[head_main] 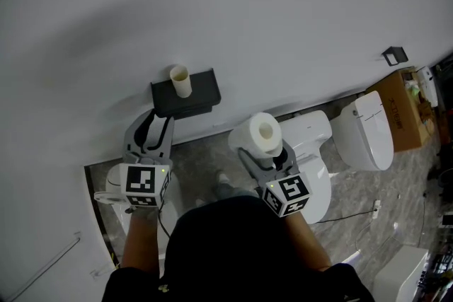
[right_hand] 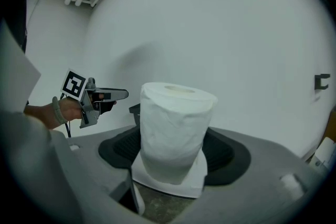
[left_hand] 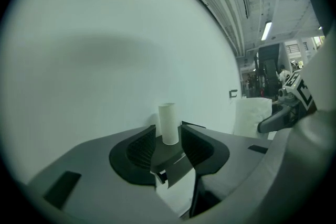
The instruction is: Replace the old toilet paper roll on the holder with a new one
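An empty cardboard tube stands upright on top of the black wall holder. My left gripper is open just in front of the holder. Its jaws point at the tube but stay apart from it, with nothing between the pads. My right gripper is shut on a full white toilet paper roll. It holds the roll upright, to the right of the holder and slightly lower. The left gripper also shows in the right gripper view.
A plain white wall fills the background. Below my right gripper stands a white toilet, with a second one further right beside a cardboard box. A small black fitting sits on the wall. Grey marbled floor lies beneath.
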A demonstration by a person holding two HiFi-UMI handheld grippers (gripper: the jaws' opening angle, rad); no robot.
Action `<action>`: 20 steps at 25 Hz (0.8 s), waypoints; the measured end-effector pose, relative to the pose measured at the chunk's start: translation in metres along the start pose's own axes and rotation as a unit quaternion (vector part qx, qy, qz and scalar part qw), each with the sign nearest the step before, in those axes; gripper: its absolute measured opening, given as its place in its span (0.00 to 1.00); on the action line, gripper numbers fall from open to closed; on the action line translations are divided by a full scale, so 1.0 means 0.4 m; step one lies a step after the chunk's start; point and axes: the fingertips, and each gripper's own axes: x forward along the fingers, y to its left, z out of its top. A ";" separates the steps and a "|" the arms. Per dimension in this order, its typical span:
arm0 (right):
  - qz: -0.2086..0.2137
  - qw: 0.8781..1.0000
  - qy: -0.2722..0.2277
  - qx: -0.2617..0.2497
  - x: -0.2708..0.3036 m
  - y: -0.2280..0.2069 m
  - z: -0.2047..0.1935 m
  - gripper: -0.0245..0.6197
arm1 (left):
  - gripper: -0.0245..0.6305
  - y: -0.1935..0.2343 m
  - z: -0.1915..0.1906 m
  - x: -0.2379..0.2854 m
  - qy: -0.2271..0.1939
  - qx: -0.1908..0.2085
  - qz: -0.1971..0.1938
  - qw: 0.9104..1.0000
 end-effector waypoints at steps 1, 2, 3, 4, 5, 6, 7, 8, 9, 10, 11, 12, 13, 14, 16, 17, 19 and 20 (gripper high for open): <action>-0.006 1.000 -0.001 0.003 -0.001 -0.016 0.002 0.59 | 0.28 0.000 0.007 0.022 0.006 0.006 -0.002 1.000; -0.011 1.000 -0.003 0.005 -0.002 -0.035 0.005 0.59 | 0.30 -0.003 0.016 0.046 0.011 0.012 -0.005 1.000; -0.015 1.000 -0.004 0.007 -0.002 -0.054 0.009 0.59 | 0.32 -0.007 0.023 0.070 0.017 0.016 -0.010 1.000; -0.020 1.000 -0.006 0.009 -0.003 -0.067 0.012 0.59 | 0.35 -0.010 0.027 0.090 0.023 0.019 -0.016 0.999; -0.024 1.000 -0.008 0.011 -0.004 -0.074 0.012 0.59 | 0.39 -0.012 0.027 0.105 0.029 0.021 -0.023 0.999; -0.028 0.999 -0.010 0.012 -0.004 -0.077 0.012 0.59 | 0.42 -0.010 0.025 0.115 0.035 0.024 -0.029 0.999; -0.032 0.999 -0.011 0.013 -0.005 -0.080 0.011 0.59 | 0.43 -0.009 0.022 0.125 0.041 0.026 -0.033 0.998; -0.037 0.999 -0.012 0.014 -0.005 -0.086 0.011 0.59 | 0.43 -0.007 0.022 0.136 0.046 0.028 -0.035 0.998; -0.041 0.999 -0.013 0.016 -0.007 -0.095 0.011 0.59 | 0.43 -0.005 0.024 0.149 0.049 0.031 -0.036 0.998; -0.045 0.999 -0.014 0.017 -0.008 -0.105 0.012 0.59 | 0.43 -0.004 0.027 0.162 0.051 0.033 -0.036 0.998; -0.050 0.998 -0.015 0.019 -0.011 -0.116 0.012 0.59 | 0.43 -0.003 0.030 0.175 0.053 0.034 -0.036 0.997; -0.054 0.998 -0.015 0.020 -0.013 -0.124 0.011 0.59 | 0.43 -0.001 0.031 0.185 0.055 0.036 -0.036 0.997; -0.058 0.998 -0.016 0.021 -0.015 -0.129 0.009 0.59 | 0.43 0.001 0.030 0.193 0.058 0.038 -0.035 0.997; -0.062 0.998 -0.016 0.022 -0.016 -0.132 0.007 0.59 | 0.43 0.005 0.026 0.198 0.062 0.041 -0.035 0.997; -0.068 0.997 -0.017 0.023 -0.017 -0.135 0.003 0.59 | 0.43 0.012 0.017 0.206 0.071 0.043 -0.036 0.996; -0.071 0.997 -0.017 0.023 -0.019 -0.138 0.002 0.59 | 0.43 0.015 0.014 0.212 0.072 0.043 -0.036 0.996; -0.075 0.997 -0.017 0.025 -0.025 -0.152 0.002 0.59 | 0.43 0.011 0.017 0.226 0.073 0.042 -0.037 0.996; -0.077 0.997 -0.017 0.025 -0.030 -0.159 0.003 0.59 | 0.41 0.005 0.019 0.231 0.075 0.042 -0.038 0.996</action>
